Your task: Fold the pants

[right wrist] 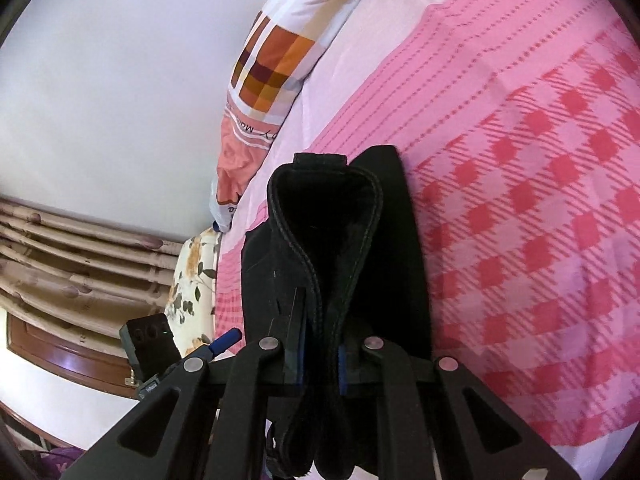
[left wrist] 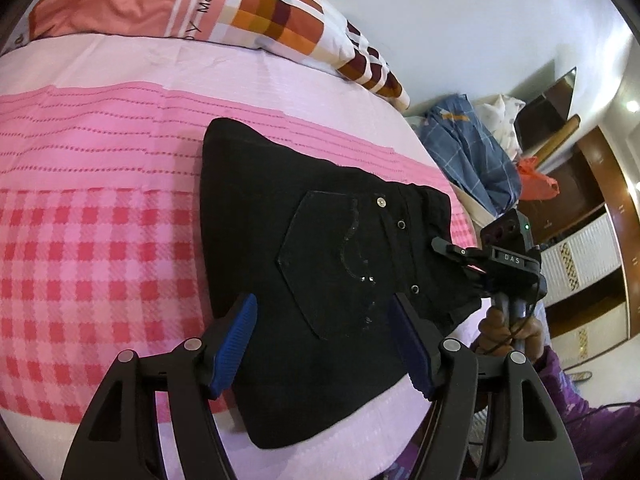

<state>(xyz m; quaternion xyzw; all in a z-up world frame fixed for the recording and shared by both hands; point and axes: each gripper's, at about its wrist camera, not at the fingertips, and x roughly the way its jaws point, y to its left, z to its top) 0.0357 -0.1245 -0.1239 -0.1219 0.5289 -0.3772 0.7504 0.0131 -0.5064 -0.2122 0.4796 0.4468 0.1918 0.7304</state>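
- Black denim pants (left wrist: 320, 264), already doubled into a compact bundle, lie on the bed (left wrist: 100, 240) near its edge, back pocket facing up.
- Right gripper (right wrist: 320, 354) is pinching the thick waistband end, pads pressed together on the stacked layers; that end looks slightly lifted.
- Left gripper (left wrist: 324, 344) is spread wide, hovering just above the bundle's near edge, holding nothing.
- Long axis runs away from the right gripper across the bed, so I'd guess the right hand carries its end over while the left pins.
- Pink checked bedsheet (left wrist: 80, 152) is soft, so cloth may drag.
- Patchwork pillow (left wrist: 260, 12) at the head, white wall (left wrist: 460, 20), clothes pile (left wrist: 468, 144) and wooden cabinets (left wrist: 580, 184) beyond.
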